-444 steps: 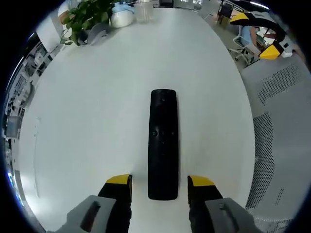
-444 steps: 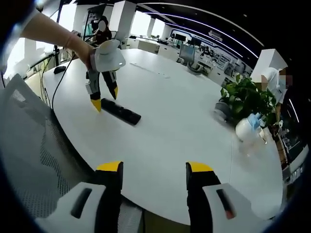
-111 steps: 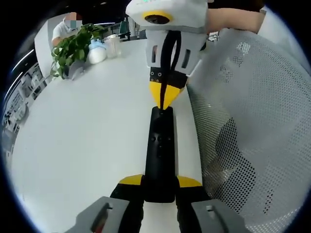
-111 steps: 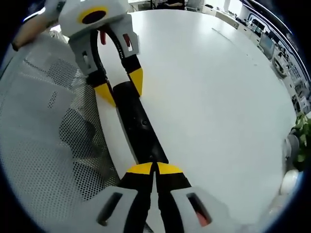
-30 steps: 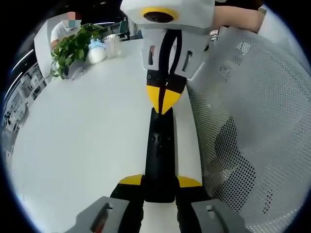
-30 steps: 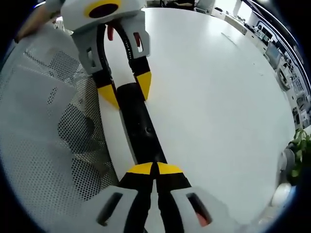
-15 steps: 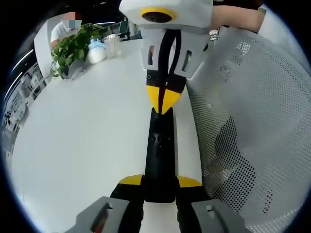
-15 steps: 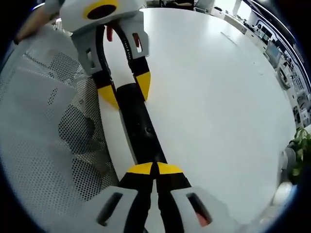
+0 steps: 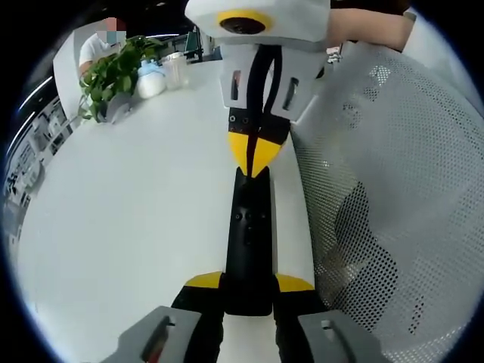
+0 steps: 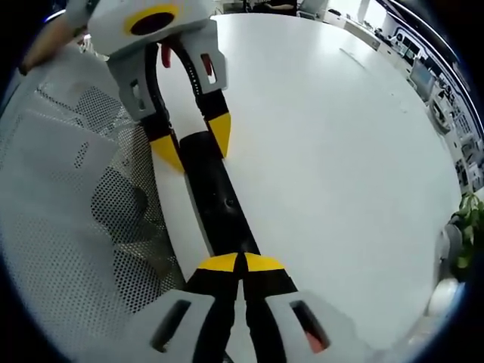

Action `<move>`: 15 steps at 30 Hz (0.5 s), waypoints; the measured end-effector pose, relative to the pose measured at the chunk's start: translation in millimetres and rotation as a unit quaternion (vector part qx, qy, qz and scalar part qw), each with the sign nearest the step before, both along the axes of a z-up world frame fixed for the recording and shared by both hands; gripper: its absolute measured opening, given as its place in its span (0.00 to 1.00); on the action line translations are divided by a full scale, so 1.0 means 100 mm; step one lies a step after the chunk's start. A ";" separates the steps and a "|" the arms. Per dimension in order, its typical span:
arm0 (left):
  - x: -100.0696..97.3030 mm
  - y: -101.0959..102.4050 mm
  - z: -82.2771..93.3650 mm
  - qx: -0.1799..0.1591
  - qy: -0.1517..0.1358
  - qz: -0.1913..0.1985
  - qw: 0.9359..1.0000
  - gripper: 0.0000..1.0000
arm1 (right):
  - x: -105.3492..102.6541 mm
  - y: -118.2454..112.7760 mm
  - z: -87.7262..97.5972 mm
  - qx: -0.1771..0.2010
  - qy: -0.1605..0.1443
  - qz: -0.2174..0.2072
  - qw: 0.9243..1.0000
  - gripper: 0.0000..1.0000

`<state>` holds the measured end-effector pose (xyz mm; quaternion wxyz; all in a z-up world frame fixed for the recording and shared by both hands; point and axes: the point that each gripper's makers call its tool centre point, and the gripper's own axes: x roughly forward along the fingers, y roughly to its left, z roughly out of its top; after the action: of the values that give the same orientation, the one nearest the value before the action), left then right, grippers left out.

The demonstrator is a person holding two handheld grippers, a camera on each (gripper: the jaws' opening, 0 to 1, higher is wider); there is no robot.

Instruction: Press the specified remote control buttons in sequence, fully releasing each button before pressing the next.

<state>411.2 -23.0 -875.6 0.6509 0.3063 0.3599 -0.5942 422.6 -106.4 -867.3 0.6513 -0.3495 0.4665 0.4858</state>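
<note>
Bare white tabletop (image 9: 128,212) lies open on one side of the slim black remote control (image 9: 249,242); a white perforated mesh chair back (image 9: 386,212) crowds the other side, with a green potted plant (image 9: 113,76) far off.

— From my seat, the remote's (image 9: 249,234) near end is hidden between the left gripper's (image 9: 249,283) jaws, and its buttons are too small to read.

— Same for me in the right gripper view: the right gripper's (image 10: 242,262) closed tips cover the other end, so I can't tell whether they touch a button. The mesh chair (image 10: 68,227) runs off frame.
</note>
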 end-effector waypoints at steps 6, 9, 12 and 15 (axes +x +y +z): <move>0.00 0.00 0.00 0.001 0.000 -0.001 1.000 0.24 | 0.00 0.00 0.00 -0.004 -0.006 -0.001 1.000 0.00; 0.00 0.00 0.00 0.001 0.000 0.000 1.000 0.24 | 0.00 0.00 0.00 -0.003 -0.007 -0.001 1.000 0.00; 0.00 0.00 0.00 0.001 0.000 -0.001 1.000 0.24 | 0.00 0.00 0.01 -0.001 -0.002 -0.006 1.000 0.00; 0.00 0.00 0.00 0.002 0.000 -0.001 1.000 0.24 | -0.02 0.02 0.01 0.004 0.000 -0.004 1.000 0.00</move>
<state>411.2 -23.2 -875.5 0.6497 0.3078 0.3606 -0.5942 421.1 -104.0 -866.4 0.6545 -0.3450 0.4662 0.4850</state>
